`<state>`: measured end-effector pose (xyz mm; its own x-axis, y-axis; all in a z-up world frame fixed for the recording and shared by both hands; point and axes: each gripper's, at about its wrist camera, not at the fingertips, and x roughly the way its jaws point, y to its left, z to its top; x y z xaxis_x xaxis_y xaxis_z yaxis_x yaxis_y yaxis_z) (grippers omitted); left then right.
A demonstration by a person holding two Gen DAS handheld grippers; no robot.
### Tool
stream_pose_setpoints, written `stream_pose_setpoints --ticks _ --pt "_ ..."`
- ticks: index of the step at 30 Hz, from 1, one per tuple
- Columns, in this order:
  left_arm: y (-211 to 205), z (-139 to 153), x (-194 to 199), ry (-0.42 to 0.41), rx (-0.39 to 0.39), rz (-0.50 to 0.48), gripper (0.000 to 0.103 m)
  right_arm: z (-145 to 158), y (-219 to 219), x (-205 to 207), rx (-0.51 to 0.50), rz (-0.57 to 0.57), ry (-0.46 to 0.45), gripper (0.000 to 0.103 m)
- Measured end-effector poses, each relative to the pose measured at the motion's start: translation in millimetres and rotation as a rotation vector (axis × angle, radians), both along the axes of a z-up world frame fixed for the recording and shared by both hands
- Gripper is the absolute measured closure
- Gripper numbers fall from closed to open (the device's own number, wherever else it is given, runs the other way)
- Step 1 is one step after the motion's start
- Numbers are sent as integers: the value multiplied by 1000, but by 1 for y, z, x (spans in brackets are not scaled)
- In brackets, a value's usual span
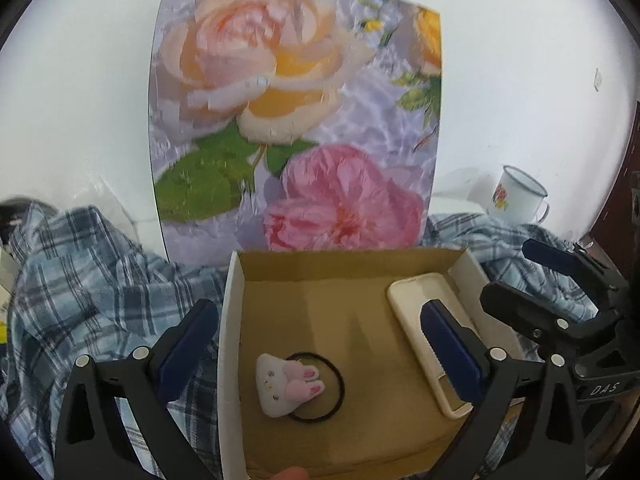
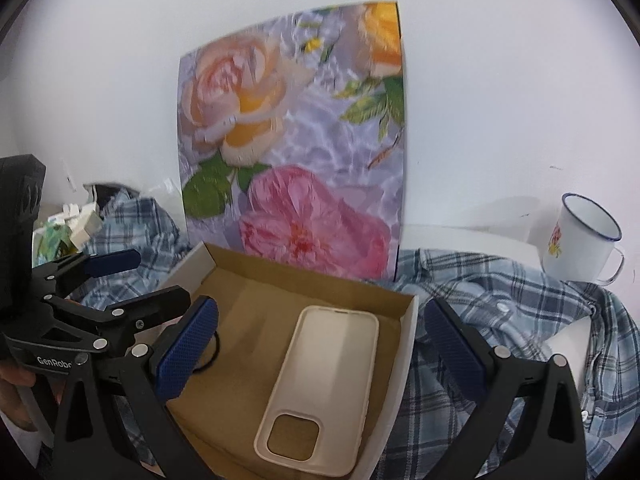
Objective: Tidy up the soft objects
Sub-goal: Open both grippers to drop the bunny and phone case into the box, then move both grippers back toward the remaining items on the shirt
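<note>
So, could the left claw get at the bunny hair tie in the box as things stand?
Probably yes. The left claw is open and empty, the bunny hair tie lies uncovered on the floor of the open cardboard box, and the phone case sits apart to one side.

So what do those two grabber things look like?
Both are black plastic claws with silver bolts. Each finger ends in a bumpy dark-blue pad. The left gripper says "GenRobo..." in white on its side, as the right camera shows. The right gripper says "DAS" in the left camera's view. No cables or sleeves show.
</note>
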<state>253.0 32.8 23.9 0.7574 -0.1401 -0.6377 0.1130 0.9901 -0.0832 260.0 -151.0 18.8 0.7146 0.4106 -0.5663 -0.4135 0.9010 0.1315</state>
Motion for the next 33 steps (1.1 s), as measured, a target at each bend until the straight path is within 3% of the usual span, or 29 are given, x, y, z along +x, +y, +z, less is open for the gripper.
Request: stream_pose_setpoints --ticks 11,19,22,33 --pt "-4 37 -21 -97 48 20 1 27 0 -17 42 30 -39 0" --pt "-11 56 -31 -107 53 -9 1 50 -5 -31 56 56 -61 0" --pt "-13 65 -36 -76 66 4 1 63 -5 -38 68 70 -74 0" --pt "-30 123 -100 -181 102 -4 1 121 -22 -95 63 115 -138 0"
